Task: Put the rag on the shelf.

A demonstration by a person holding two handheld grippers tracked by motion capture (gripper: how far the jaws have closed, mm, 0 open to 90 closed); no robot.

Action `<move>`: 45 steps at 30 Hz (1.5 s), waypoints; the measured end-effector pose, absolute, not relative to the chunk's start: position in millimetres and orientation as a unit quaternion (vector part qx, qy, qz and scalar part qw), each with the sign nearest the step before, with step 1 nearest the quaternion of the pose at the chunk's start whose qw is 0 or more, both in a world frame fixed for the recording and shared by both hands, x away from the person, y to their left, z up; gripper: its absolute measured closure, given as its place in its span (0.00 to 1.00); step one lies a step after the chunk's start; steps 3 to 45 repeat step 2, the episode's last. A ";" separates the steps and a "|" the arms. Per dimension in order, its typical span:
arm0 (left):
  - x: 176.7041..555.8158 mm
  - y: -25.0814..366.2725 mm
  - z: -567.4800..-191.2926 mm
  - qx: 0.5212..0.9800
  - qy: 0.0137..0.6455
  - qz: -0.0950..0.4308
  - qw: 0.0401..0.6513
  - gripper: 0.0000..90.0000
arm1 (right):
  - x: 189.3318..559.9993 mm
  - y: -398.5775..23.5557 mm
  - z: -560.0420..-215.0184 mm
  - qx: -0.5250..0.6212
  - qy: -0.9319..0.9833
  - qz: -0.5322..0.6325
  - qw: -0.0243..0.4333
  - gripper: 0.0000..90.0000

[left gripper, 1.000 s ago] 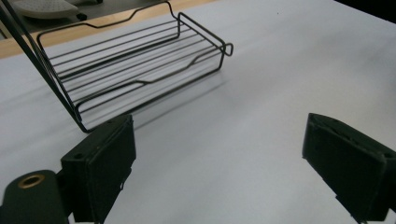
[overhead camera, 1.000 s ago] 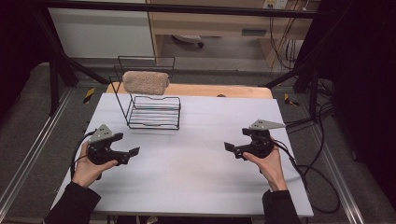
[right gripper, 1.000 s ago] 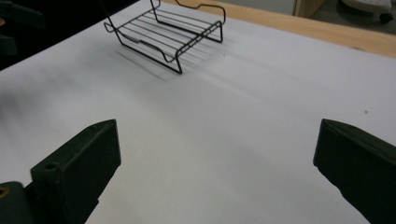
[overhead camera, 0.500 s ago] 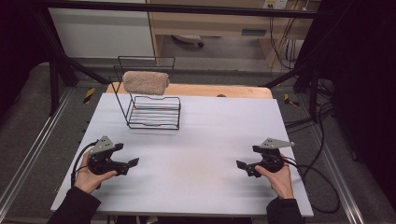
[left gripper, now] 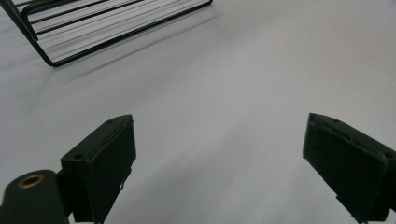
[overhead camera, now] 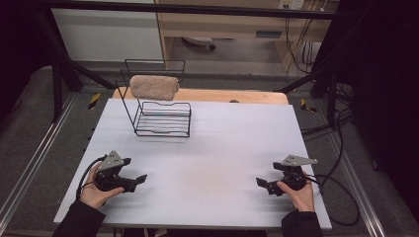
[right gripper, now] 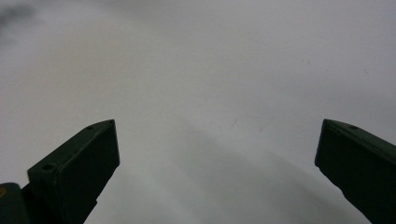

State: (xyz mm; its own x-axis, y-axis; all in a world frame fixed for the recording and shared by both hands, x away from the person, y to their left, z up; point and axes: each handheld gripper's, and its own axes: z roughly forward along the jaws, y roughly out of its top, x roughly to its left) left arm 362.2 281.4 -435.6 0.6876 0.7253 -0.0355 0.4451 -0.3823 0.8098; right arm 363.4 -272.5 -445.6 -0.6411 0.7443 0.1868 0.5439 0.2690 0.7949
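Black wire rack (overhead camera: pixel 162 117) bears a fuzzy beige towel roll (overhead camera: pixel 153 87).

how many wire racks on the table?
1: the black wire rack at the table's far left, beige towel draped over its top rail.

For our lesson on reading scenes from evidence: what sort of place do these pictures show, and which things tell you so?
Probably a lab or workshop set up for recording handling work. A white table stands inside a black metal frame, cables trail over the floor, and each hand holds a gripper: left gripper, right gripper.
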 end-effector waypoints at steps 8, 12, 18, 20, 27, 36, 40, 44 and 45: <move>361.6 282.8 -436.0 0.815 0.361 0.166 0.423 0.10 | 363.3 -271.8 -446.1 0.409 0.790 0.444 0.111 0.01; 361.6 282.8 -436.0 0.815 0.361 0.166 0.423 0.10 | 363.3 -271.8 -446.1 0.409 0.790 0.444 0.111 0.01; 361.6 282.8 -436.0 0.815 0.361 0.166 0.423 0.10 | 363.3 -271.8 -446.1 0.409 0.790 0.444 0.111 0.01; 361.6 282.8 -436.0 0.815 0.361 0.166 0.423 0.10 | 363.3 -271.8 -446.1 0.409 0.790 0.444 0.111 0.01; 361.6 282.8 -436.0 0.815 0.361 0.166 0.423 0.10 | 363.3 -271.8 -446.1 0.409 0.790 0.444 0.111 0.01; 361.6 282.8 -436.0 0.815 0.361 0.166 0.423 0.10 | 363.3 -271.8 -446.1 0.409 0.790 0.444 0.111 0.01; 361.6 282.8 -436.0 0.815 0.361 0.166 0.423 0.10 | 363.3 -271.8 -446.1 0.409 0.790 0.444 0.111 0.01; 361.6 282.8 -436.0 0.815 0.361 0.166 0.423 0.10 | 363.3 -271.8 -446.1 0.409 0.790 0.444 0.111 0.01; 361.6 282.8 -436.0 0.815 0.361 0.166 0.423 0.10 | 363.3 -271.8 -446.1 0.409 0.790 0.444 0.111 0.01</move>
